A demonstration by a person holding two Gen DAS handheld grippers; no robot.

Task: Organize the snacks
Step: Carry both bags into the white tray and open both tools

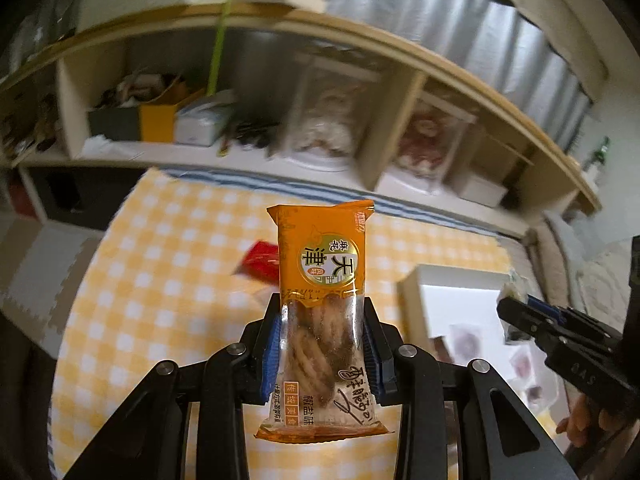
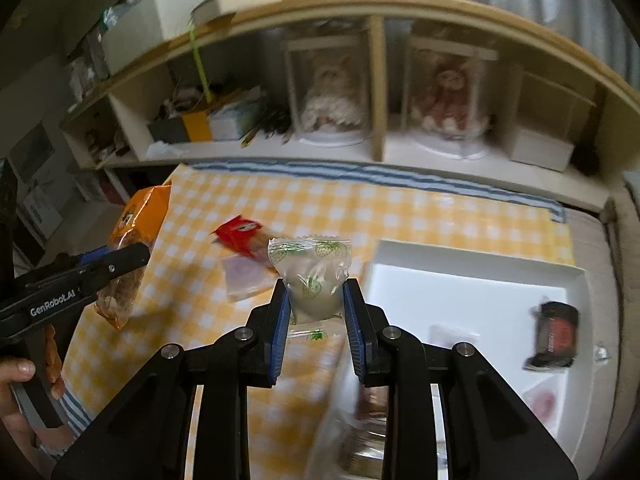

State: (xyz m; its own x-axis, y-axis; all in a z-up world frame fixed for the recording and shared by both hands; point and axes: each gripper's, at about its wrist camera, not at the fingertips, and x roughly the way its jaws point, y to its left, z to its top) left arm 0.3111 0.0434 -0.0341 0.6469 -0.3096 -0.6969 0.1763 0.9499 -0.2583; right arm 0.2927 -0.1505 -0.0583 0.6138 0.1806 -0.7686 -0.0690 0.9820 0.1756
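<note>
Two snacks are aloft at once, one in each hand-held gripper. Nearest in the left wrist view, the left hand-held gripper (image 1: pixel 322 344) has its blue pads closed against the clear lower half of an orange twisted-pastry packet (image 1: pixel 322 312), held upright and lengthwise so the printed top stands free above the fingers. In the right wrist view, the right hand-held gripper (image 2: pixel 316 308) is pinched shut on a small clear strawberry-print candy bag (image 2: pixel 312 276), gripped at its bulging middle, likely because the crimped ends would slip.

Below and beyond both lies the yellow checked cloth (image 2: pixel 320 208), seemingly spread over a bed rather than a tabletop. On it rest a red snack packet (image 2: pixel 238 234) and, just beside it, a pale pinkish wrapped square (image 2: pixel 242 278), both not yet collected. To the right sits a white tray (image 2: pixel 472 276), already holding a dark red-labelled packet (image 2: pixel 554 334) and other blurred pieces; I judge it the sorting destination. Farthest back, a wooden shelf (image 2: pixel 380 80) holds two cased dolls.
</note>
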